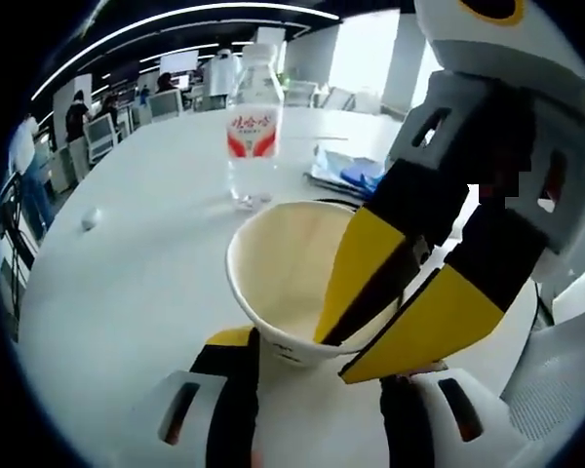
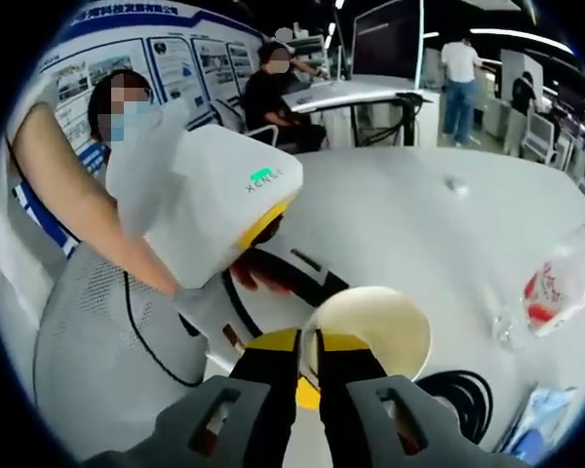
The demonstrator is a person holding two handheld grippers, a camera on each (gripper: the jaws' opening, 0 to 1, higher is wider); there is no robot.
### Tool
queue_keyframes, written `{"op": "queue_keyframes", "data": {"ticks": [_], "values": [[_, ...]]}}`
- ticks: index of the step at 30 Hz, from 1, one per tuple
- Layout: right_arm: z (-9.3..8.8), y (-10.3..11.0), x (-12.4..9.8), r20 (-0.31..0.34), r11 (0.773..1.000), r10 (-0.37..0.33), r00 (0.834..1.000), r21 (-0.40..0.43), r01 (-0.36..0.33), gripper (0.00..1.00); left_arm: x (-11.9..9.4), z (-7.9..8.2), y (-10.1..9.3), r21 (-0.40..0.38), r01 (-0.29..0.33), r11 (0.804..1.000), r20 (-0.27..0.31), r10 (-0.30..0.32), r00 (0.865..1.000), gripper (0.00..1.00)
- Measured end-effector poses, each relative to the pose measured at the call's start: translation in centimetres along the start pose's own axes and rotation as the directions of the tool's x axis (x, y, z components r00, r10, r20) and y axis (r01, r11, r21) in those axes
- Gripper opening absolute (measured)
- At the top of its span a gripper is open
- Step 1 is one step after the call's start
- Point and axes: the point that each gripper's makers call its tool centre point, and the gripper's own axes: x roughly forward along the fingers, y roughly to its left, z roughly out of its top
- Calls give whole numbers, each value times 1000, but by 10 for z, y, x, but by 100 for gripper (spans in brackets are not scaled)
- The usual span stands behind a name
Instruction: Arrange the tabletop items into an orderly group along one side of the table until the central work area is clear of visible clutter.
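Note:
An empty cream paper cup stands low in the left gripper view, mouth towards the camera. My left gripper hugs its lower wall from both sides, and the left yellow pad touches the paper. My right gripper comes in from the upper right, shut on the cup's rim, with one yellow jaw inside and one outside. In the right gripper view, my right gripper pinches the near rim of the cup. The left gripper's white housing, held in a person's hand, reaches in from the left.
A clear water bottle with a red label stands behind the cup on the white round table; it is also at the right edge. Blue packets lie beside it. A small white ball, a black cable and a mesh chair are nearby.

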Motion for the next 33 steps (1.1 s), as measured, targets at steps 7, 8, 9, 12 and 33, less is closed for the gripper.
{"op": "queue_keyframes", "data": {"ticks": [7,8,9,12,33], "values": [[-3,1,2,-17,1000,5,1000,-29,-6,4,-2,-1,3,-3,-11,1000,4,11,1000,46],[-3,0,2,-15,1000,2,1000,-31,-2,5,-3,0,4,-2,-13,1000,2,13,1000,47],[-3,0,2,-15,1000,2,1000,-31,-3,5,-3,0,4,-1,-15,1000,3,15,1000,47],[-2,0,2,-11,1000,3,1000,-28,-3,5,-4,-1,5,-5,-17,1000,5,17,1000,47],[2,2,-12,40,1000,-18,999,-14,19,19,-9,2,4,-6,-26,1000,25,27,999,60]]}}
